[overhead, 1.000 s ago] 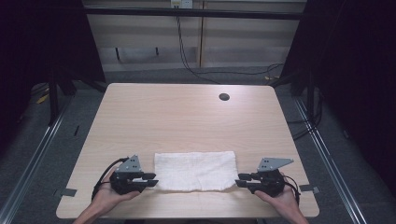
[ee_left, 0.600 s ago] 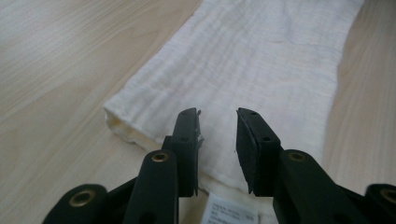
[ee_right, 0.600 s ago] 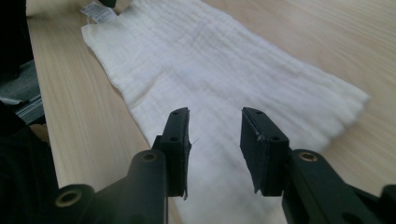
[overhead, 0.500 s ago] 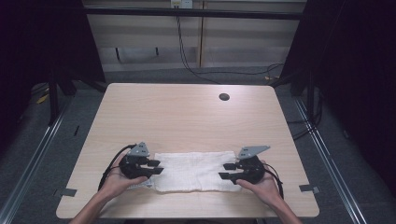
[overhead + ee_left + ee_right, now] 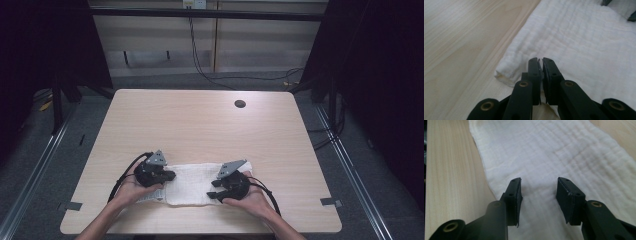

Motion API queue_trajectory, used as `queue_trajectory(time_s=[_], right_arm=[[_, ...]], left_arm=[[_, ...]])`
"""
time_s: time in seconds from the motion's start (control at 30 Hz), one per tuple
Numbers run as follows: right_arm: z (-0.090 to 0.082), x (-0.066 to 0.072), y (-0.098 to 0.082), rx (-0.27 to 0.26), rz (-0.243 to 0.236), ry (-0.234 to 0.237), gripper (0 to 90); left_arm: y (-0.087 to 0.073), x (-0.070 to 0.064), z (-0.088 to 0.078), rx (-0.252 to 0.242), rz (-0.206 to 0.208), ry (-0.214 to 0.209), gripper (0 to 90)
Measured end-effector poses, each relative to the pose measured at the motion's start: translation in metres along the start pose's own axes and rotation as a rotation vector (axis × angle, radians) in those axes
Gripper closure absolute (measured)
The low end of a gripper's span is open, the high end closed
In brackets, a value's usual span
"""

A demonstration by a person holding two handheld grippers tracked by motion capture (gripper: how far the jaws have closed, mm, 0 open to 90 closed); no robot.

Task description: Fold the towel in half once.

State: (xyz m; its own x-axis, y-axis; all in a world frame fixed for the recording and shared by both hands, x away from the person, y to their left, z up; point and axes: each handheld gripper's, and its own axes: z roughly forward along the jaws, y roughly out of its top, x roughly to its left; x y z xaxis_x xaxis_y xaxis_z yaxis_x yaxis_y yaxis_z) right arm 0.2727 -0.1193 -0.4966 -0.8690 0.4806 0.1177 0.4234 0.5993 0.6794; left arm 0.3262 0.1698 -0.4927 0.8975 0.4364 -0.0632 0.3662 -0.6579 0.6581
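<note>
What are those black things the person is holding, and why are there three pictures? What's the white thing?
The black things are grippers, tools with two jaws that pinch like tongs. A person holds the left gripper and the right gripper, one in each hand. One picture comes from a camera high above the wooden table. The other two come from little cameras riding on each gripper, looking along its jaws. The white thing is a cloth lying on the table. The left gripper's jaws have just been closing and look shut over a fold at the cloth's edge. The right gripper's jaws stand open above the cloth, holding nothing.
</note>
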Motion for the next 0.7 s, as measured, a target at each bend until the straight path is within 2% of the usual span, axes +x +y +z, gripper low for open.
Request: queue_trajectory(time_s=[0.13, 0.2, 0.23, 0.33, 0.5, 0.57, 0.63, 0.7], right_arm=[[-0.004, 0.0, -0.003, 0.009, -0.011, -0.044, 74.0], [-0.009, -0.004, -0.005, 0.026, 0.004, -0.041, 83.2], [-0.011, -0.005, -0.007, 0.031, 0.014, -0.048, 84.6], [-0.016, -0.007, -0.013, 0.027, 0.023, -0.046, 85.6], [-0.024, -0.008, -0.021, 0.022, 0.042, -0.042, 85.6], [-0.027, -0.007, -0.024, 0.026, 0.046, -0.054, 85.2], [-0.029, -0.007, -0.026, 0.021, 0.052, -0.05, 82.9], [-0.03, -0.006, -0.026, 0.028, 0.035, -0.052, 79.9]], left_arm=[[0.002, -0.005, 0.004, -0.015, -0.015, 0.007, 88.2], [0.003, -0.006, 0.006, -0.024, -0.023, -0.024, 88.7], [0.003, -0.007, 0.008, -0.036, -0.036, -0.03, 88.9], [0.007, -0.011, 0.011, -0.028, -0.022, -0.045, 89.0], [0.008, -0.016, 0.015, -0.045, -0.035, -0.071, 88.9], [0.009, -0.019, 0.016, -0.054, -0.046, -0.073, 88.8], [0.01, -0.022, 0.015, -0.03, -0.026, -0.072, 88.6], [0.011, -0.022, 0.015, -0.023, -0.001, -0.089, 86.6]])
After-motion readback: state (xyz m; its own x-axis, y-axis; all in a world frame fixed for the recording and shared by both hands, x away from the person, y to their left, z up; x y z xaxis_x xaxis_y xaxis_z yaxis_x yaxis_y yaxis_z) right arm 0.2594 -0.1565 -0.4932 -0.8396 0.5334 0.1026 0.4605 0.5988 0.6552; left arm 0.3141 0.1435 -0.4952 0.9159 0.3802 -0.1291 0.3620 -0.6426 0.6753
